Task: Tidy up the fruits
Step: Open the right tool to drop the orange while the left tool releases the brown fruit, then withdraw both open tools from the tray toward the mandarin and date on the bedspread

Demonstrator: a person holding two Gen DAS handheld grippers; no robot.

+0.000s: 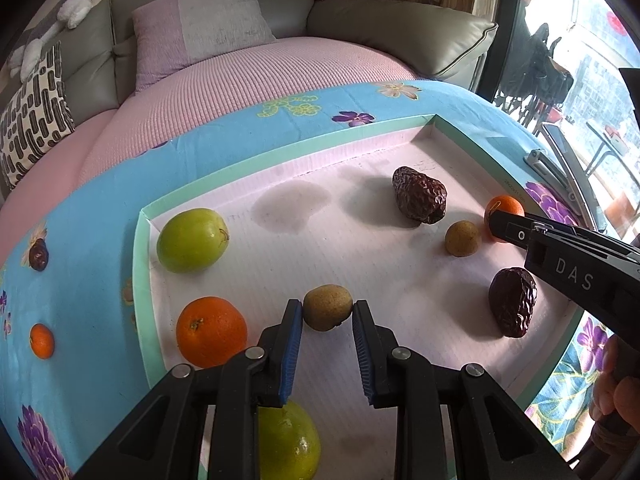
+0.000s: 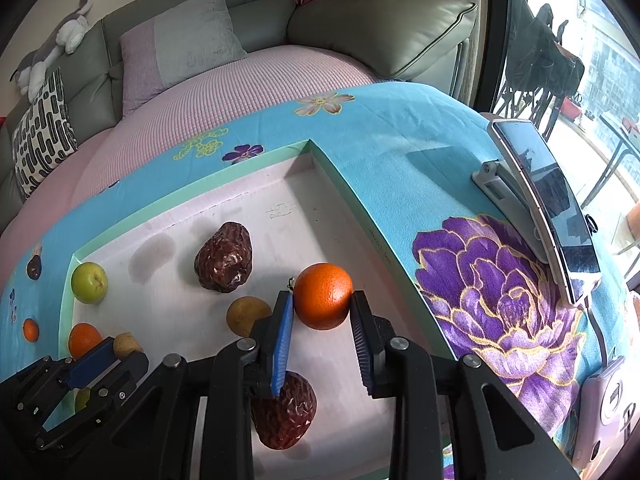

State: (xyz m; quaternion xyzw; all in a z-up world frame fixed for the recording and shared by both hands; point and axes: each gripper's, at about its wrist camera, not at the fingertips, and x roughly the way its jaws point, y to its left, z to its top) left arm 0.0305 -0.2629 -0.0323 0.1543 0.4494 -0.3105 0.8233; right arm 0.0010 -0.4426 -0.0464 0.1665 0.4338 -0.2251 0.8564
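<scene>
A shallow tray with a green rim point(image 1: 141, 280) point(image 2: 352, 200) lies on a blue flowered cloth and holds the fruit. My left gripper point(image 1: 327, 312) is shut on a small brown fruit point(image 1: 328, 307) that rests on the tray floor. Beside it lie an orange point(image 1: 211, 331) and a green fruit point(image 1: 192, 240), with another green fruit point(image 1: 288, 444) under the fingers. My right gripper point(image 2: 322, 304) is shut on an orange point(image 2: 323, 295) near the tray's right wall. Around it lie two wrinkled dark dates point(image 2: 224, 256) point(image 2: 284, 412) and a second brown fruit point(image 2: 247, 315).
A date point(image 1: 39, 255) and a small orange point(image 1: 42, 341) lie on the cloth left of the tray. A phone on a stand point(image 2: 548, 208) and a white device point(image 2: 608, 400) sit to the right. A grey sofa point(image 2: 380, 28) with cushions is behind.
</scene>
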